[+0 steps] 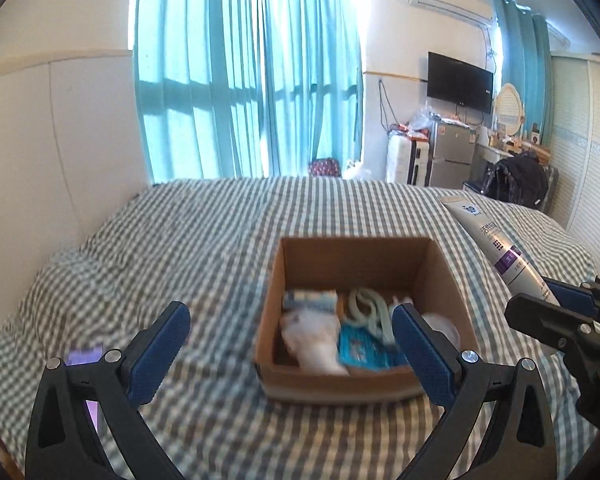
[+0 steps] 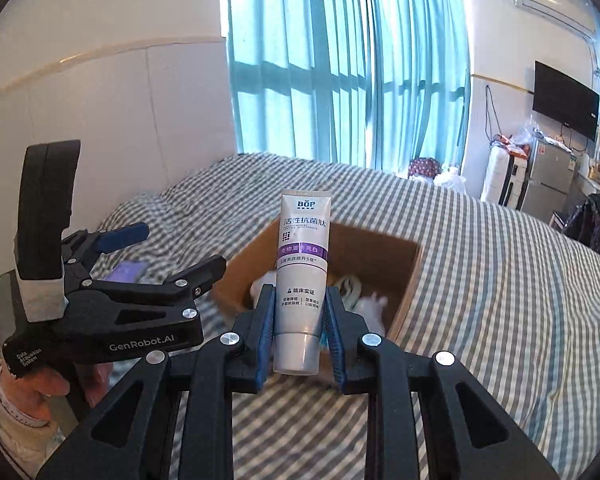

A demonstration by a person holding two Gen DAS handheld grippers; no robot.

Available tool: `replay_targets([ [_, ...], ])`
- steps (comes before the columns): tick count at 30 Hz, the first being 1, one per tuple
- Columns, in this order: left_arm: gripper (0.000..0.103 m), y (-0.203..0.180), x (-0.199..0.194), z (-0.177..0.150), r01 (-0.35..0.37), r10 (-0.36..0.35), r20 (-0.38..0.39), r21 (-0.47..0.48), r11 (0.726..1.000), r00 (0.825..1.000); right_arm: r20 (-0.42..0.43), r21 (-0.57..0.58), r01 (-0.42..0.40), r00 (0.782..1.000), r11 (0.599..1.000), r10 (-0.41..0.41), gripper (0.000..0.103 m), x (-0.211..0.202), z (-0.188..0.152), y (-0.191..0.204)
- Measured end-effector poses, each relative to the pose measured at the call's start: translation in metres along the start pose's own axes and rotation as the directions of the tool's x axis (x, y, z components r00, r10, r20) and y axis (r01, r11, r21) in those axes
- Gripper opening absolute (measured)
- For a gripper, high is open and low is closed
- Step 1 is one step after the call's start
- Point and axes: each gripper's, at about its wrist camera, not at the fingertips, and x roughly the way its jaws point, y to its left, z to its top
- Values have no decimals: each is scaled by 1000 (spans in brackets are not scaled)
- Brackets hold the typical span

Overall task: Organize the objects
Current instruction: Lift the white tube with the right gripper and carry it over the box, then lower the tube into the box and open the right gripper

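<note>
Lightly pinched near its cap by right tongs (image 2: 300, 334): soft, squeezable toothpaste tube (image 2: 303, 276); left tongs (image 1: 290, 344) open, empty.

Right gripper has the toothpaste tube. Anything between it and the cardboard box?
Nothing visible does. The toothpaste tube is held above the open cardboard box, whose top is uncovered. The left gripper is off to the side.

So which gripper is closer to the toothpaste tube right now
Right. The right gripper is shut on the toothpaste tube, holding it up; the left gripper hangs open beside it, apart.
</note>
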Motion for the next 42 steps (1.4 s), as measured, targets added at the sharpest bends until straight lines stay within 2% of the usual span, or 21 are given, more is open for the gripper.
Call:
replay_targets([
  [6,103,9,46,18,-11,11,-15,-25,1000,1000,-8,33,-41,999,999,42,24,44,28,-24],
  [13,103,12,99,22,-38,37,-53,-23,999,998,-63,19,-57,996,998,58,24,115,44,-41],
  [19,103,6,130,7,-31,29,-106,-19,999,994,-120,68,-67,990,995,74,24,160,26,-58],
  [23,103,-1,140,-1,-33,32,-134,-1,999,991,-159,88,-58,985,994,72,24,173,11,-69],
  [30,103,-8,136,-6,-33,36,-155,20,999,987,-164,125,-50,984,991,70,25,168,10,-80],
  [32,103,-10,130,-4,-37,40,-151,27,999,988,-158,135,-44,985,990,65,34,162,12,-82],
  [34,103,-11,123,0,-38,42,-144,30,999,989,-149,145,-38,987,989,60,52,153,15,-85],
  [39,103,-14,94,16,-51,55,-94,38,998,994,-92,159,-7,996,987,22,53,118,32,-83],
  [42,103,-15,71,27,-58,60,-46,47,997,997,-48,140,23,999,990,-16,60,92,43,-81],
])
